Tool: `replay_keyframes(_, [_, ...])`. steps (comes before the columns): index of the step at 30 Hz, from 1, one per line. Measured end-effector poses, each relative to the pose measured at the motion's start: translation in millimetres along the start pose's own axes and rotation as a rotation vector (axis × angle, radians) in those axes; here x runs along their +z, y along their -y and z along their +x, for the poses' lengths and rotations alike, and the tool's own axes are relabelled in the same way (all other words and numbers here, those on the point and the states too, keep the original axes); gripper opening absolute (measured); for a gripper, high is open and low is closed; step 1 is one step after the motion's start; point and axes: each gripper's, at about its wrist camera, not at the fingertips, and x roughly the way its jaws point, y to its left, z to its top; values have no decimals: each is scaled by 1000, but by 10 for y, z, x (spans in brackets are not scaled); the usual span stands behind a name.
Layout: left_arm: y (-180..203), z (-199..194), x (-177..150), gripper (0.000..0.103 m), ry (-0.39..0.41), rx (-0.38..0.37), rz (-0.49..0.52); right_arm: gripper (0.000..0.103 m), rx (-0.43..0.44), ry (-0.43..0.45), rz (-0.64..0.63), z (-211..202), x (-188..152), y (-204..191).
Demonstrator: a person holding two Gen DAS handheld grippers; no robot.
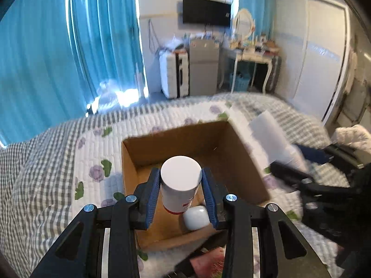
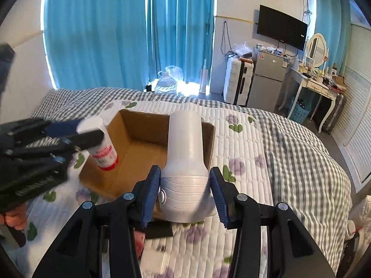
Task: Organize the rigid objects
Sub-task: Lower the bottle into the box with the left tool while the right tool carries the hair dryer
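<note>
Blue pads of our left gripper (image 1: 181,185) clamp a white bottle w/ red label (image 1: 179,181), hanging above the cardboard box (image 1: 148,146) on the bed. Our right gripper (image 2: 185,185) pinches a white hair dryer (image 2: 186,162) by its ribbed body, nozzle up, at the box's near edge. Risk: both loads are smooth and round, so a tilt or jolt could let either slip out. Also, the two grippers sit close over one opening & could clash. Inside the box we see only a small white rounded case (image 1: 196,216) at the near wall; rest of the floor looks bare.
</note>
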Motion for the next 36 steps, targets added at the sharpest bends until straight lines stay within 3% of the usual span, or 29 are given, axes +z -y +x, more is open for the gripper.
replay_keyframes(5, [-31, 607, -121, 36, -109, 16, 20, 44, 9, -32, -14, 371, 38, -2])
replay_keyframes(13, [-76, 884, -185, 40, -115, 26, -13, 44, 18, -64, -16, 646, -102, 63])
replay_keyframes(17, [-92, 764, -79, 60, -52, 32, -39, 44, 21, -73, -6, 713, -116, 122])
replay_keyframes(28, [-243, 317, -74, 60, 26, 59, -87, 45, 0, -29, -19, 861, -45, 39])
replay_keyframes(30, [-253, 183, -125, 60, 36, 61, -87, 63, 25, -27, -3, 822, -72, 28])
replay_keyframes(33, [-251, -30, -207, 61, 51, 67, -88, 66, 10, -2, -6, 615, -117, -10])
replay_keyframes(36, [-226, -253, -331, 77, 67, 75, -87, 69, -21, 15, -18, 352, -135, -42])
